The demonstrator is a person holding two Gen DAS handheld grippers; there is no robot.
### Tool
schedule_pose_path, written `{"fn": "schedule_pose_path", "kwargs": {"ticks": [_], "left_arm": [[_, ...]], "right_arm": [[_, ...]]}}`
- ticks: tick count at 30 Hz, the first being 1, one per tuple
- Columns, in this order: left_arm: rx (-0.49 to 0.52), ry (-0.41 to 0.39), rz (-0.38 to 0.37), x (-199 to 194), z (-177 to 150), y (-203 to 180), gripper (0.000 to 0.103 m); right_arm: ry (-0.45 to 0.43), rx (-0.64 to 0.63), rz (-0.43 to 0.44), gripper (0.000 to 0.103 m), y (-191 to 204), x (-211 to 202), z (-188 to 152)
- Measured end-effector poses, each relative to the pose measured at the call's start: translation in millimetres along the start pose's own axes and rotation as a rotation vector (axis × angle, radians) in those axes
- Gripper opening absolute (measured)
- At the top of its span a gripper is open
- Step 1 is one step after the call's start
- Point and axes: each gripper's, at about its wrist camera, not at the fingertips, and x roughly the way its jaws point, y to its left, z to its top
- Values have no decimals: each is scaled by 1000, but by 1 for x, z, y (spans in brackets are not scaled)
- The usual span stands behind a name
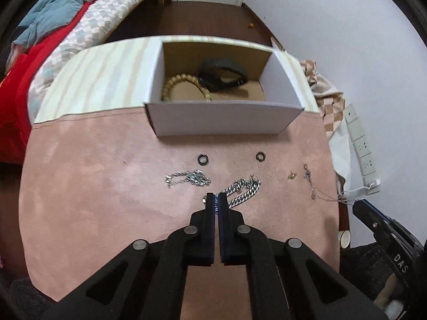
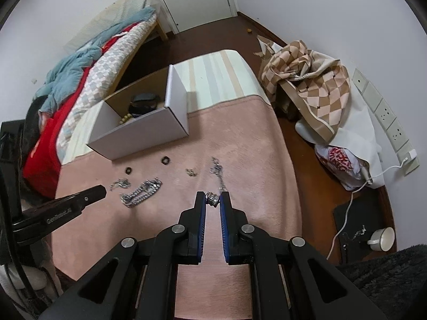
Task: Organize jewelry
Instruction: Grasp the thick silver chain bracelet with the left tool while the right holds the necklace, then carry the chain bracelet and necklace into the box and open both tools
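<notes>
A white cardboard box (image 1: 221,118) stands at the back of the pink mat (image 1: 106,186) and holds a gold bead bracelet (image 1: 184,81) and a black band (image 1: 224,74). My left gripper (image 1: 216,200) is shut on the end of a thick silver chain (image 1: 242,190). A thinner silver chain (image 1: 189,178), two dark rings (image 1: 203,158) (image 1: 260,156) and small gold earrings (image 1: 292,176) lie on the mat. My right gripper (image 2: 213,200) is shut on a thin silver necklace (image 2: 216,170) at its near end; the rest trails away on the mat.
A bed with red and blue covers (image 2: 80,80) is at the left. A checked cloth heap (image 2: 307,80), a plastic bag (image 2: 341,165), a power strip (image 2: 384,114) and a cup (image 2: 381,238) lie on the floor at the right.
</notes>
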Motion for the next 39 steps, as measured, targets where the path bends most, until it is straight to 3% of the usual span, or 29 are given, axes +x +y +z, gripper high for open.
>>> {"fn": "schedule_pose_path", "kwargs": {"ticks": [6, 8, 10, 11, 12, 16, 20, 22, 23, 29, 39], "left_arm": [[-3, -28, -46, -12, 15, 3, 2], [3, 11, -61, 2, 16, 4, 7], [-2, 69, -63, 16, 15, 5, 25], [14, 101, -56, 30, 15, 4, 47], [26, 116, -55, 38, 13, 3, 59], [39, 173, -26, 67, 9, -1, 59], [86, 129, 37, 73, 2, -15, 57], [119, 84, 75, 71, 0, -23, 34], [125, 72, 69, 71, -1, -25, 9], [56, 46, 47, 62, 0, -18, 8], [2, -50, -55, -10, 15, -1, 8]], "right_arm": [[-22, -21, 43, 11, 17, -16, 13], [-35, -33, 48, 11, 22, -20, 16], [-41, -41, 45, 11, 24, -20, 18], [-38, -43, 42, 11, 25, -19, 18], [-33, -40, 41, 11, 24, -16, 17], [-7, -25, 21, 11, 16, -3, 12], [11, -8, 1, 11, 7, 7, 6], [20, -2, -8, 11, 2, 12, 5], [23, 0, -11, 11, 1, 13, 4], [32, 3, -19, 11, -2, 17, 2], [-23, 9, 76, 11, 12, -20, 26]]}}
